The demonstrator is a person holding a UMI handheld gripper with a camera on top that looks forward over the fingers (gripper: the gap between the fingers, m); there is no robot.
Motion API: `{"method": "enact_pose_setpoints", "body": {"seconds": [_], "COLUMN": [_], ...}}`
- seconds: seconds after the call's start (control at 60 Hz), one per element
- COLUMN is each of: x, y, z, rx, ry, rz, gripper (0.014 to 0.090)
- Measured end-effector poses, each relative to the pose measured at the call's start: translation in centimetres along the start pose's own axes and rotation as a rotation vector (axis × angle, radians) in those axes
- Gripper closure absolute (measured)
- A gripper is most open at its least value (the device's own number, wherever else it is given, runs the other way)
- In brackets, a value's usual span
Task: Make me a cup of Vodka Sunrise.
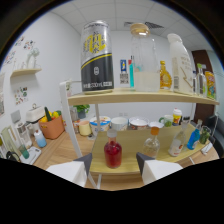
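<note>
While the gripper (pixel 113 167) is held low before a two-tier wooden shelf (pixel 135 98), its two fingers are seen spread apart, with nothing pinched between them. A small round bottle of red liquid (pixel 113 152) is observed standing upright on the lower shelf board (pixel 131 161), its long axis vertical and its neck pointing straight up; it is placed just ahead of the fingers and in line with the gap between them, with clear space at either side. A small clear bottle with an orange cap (pixel 151 143) is noted to the right of it on the same board, also upright, and further right a pale bottle (pixel 176 143) and a blue bottle (pixel 194 138) are seen. Behind these, a row of small bowls and cups (pixel 120 123) is recorded along the back of the board. On the upper board a tall black-and-silver can (pixel 96 57) is set upright, with a clear glass jug (pixel 143 62), a yellow bottle (pixel 165 76) and a tall white bottle (pixel 180 64) ranged to its right. To the left, on the wooden counter (pixel 55 150), an orange pot holding fruit (pixel 51 126) is noted. Labels cannot be read.
</note>
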Motion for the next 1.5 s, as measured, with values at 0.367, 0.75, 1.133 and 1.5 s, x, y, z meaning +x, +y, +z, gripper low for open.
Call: {"method": "enact_pose_setpoints", "body": {"seconds": [0.367,0.75,1.133,1.5], "x": [-0.1,-0.2,5.2,8.6], "y": [0.6,0.5,5.3,3.3], "z": [4.7,2.4,-4.5,-5.6], "rx": [0.000,0.009,-0.026,0.005], "ry": [0.008,-0.036,-0.013,-0.203], "rz": [-0.044,-0.058,0.029,0.863], "gripper": [0.0685,0.0708,0.0709,0.0709]}}
